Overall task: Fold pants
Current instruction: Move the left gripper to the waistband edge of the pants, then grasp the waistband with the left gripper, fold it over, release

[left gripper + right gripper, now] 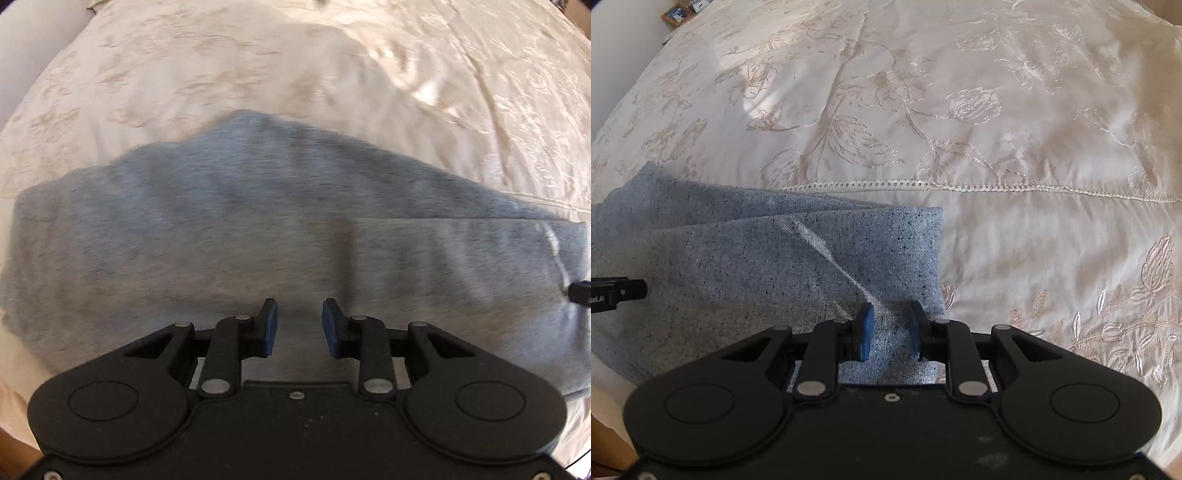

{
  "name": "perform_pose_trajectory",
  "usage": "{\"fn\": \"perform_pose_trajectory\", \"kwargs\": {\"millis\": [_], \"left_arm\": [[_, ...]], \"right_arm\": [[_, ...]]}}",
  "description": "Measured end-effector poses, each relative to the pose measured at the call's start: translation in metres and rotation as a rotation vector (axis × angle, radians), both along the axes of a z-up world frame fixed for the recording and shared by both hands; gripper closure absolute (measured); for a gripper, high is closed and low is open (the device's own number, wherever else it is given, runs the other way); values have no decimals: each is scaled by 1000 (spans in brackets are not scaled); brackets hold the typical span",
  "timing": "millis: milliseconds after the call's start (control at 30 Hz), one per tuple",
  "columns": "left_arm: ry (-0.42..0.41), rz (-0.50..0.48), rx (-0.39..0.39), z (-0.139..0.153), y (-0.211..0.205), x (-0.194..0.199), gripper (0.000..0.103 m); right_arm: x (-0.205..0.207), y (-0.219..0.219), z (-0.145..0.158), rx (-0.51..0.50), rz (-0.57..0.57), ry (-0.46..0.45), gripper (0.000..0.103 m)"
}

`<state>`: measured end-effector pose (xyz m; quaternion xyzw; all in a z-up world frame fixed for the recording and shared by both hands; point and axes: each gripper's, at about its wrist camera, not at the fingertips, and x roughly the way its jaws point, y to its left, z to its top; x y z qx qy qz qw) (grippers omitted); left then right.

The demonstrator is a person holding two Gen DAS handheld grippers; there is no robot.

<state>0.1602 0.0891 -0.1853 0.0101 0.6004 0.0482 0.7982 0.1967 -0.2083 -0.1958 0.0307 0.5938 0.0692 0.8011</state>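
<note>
The pants [258, 229] are lying folded on the bedspread [258, 74], spanning the left wrist view from edge to edge, with a folded-over layer sitting on the right part. This view is blurred, so finer creases cannot be read. The left gripper [300, 325] is hovering over the near edge of the pants, its blue-padded fingers [271, 325] standing apart with nothing between them. At the right edge of this view, a dark tip, probably the right gripper's, is showing over the cloth. In the right wrist view, the pants [757, 258] are occupying the lower left, their right end lying squared on the bedspread [997, 129]. The right gripper [891, 328] is positioned over that end's near corner, fingers [866, 328] parted, grey cloth showing in the gap; whether they are touching it cannot be told.
</note>
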Motion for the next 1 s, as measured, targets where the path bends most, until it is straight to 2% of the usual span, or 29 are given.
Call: {"fn": "perform_pose_trajectory", "kwargs": {"millis": [233,400,500,567,733,833,1000], "left_arm": [[-24,128,24,27,119,-27,63],[-22,236,40,35,210,-34,64],[-15,260,33,32,250,-35,63],[-1,249,19,25,268,-31,62],[41,217,-65,-2,298,-29,46],[37,204,-104,-11,308,-31,35],[17,213,-240,-22,327,-38,30]], "right_arm": [[-18,17,40,-7,-107,-78,79],[-36,56,64,4,-137,-119,78],[-44,89,73,23,-133,-121,78],[-48,109,76,28,-127,-121,78],[-55,153,80,32,-135,-115,78],[-60,172,86,27,-140,-119,78],[-67,188,95,7,-149,-125,78]]}}
